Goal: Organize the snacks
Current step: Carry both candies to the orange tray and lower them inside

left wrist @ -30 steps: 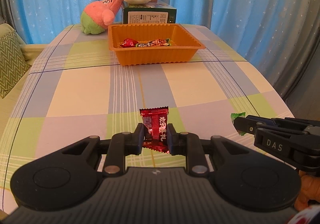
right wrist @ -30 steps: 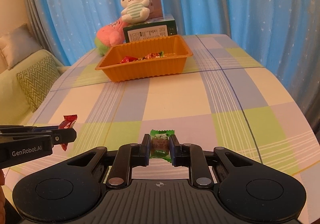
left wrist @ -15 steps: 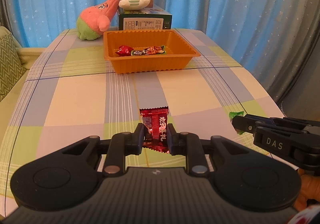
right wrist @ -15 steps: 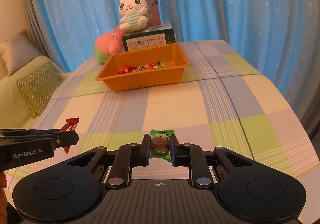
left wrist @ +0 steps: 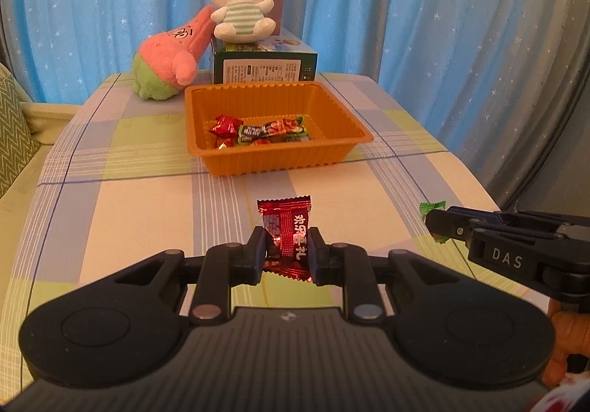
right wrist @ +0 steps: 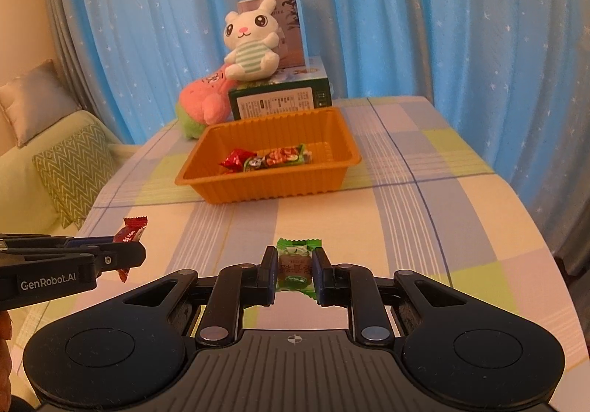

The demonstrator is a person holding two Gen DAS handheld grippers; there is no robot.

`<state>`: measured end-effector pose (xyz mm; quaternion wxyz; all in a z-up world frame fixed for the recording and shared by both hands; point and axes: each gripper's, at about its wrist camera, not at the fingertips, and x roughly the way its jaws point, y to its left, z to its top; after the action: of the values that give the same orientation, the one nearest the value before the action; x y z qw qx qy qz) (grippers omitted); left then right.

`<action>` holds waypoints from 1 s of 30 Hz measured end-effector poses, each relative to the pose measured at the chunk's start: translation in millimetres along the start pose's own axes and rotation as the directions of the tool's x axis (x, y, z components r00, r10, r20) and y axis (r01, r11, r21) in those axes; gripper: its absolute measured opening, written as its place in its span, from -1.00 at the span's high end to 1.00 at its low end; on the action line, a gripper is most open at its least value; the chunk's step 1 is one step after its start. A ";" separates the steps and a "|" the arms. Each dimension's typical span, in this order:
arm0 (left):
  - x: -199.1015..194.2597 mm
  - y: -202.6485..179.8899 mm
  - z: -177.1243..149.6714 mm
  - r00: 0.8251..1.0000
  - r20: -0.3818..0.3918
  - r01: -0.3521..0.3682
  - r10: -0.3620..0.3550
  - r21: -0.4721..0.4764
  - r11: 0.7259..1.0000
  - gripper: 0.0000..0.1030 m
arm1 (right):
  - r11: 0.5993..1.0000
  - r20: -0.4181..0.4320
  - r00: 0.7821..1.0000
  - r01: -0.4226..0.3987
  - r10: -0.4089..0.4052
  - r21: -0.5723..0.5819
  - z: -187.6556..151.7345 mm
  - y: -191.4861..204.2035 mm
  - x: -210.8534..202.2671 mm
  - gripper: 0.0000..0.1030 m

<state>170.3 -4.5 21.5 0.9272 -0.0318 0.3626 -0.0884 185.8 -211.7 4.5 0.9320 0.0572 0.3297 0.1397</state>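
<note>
The left gripper (left wrist: 285, 251) pinches a red candy (left wrist: 285, 238) upright between its fingers, above the checked table (left wrist: 129, 213). Just to its right, the right gripper (right wrist: 295, 272) is clamped on a green candy (right wrist: 297, 266) in the same way. Ahead of both sits the orange tray (left wrist: 273, 157), with a few wrapped snacks (left wrist: 258, 130) lying inside. Beyond it stand a green box (left wrist: 263, 67) and two plush toys. My judgement: the tray is partly filled, and these two candies are yet to be dropped in.
</note>
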 end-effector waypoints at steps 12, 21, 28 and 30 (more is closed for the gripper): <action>30.2 13.1 63.1 0.999 0.029 0.023 -0.024 0.036 0.999 0.60 | 0.999 0.005 1.000 -0.024 0.025 -0.032 61.4 -10.6 45.7 0.62; 69.9 31.8 107.8 0.999 -0.002 0.050 -0.050 0.011 0.999 0.60 | 0.997 -0.019 0.999 -0.049 0.048 -0.061 107.9 -14.1 90.7 0.62; 106.1 49.7 134.7 0.999 -0.038 0.018 -0.018 0.002 1.000 0.60 | 0.996 -0.037 0.998 -0.053 0.051 -0.068 136.7 -15.2 125.5 0.62; 113.6 52.7 140.0 0.999 -0.042 0.011 -0.011 0.002 1.000 0.60 | 0.996 -0.039 0.998 -0.059 0.056 -0.073 143.0 -14.7 133.4 0.62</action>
<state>354.6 25.3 42.2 0.9189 -0.0309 0.3817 -0.0946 378.4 -188.1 32.7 0.9228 0.0294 0.3396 0.1796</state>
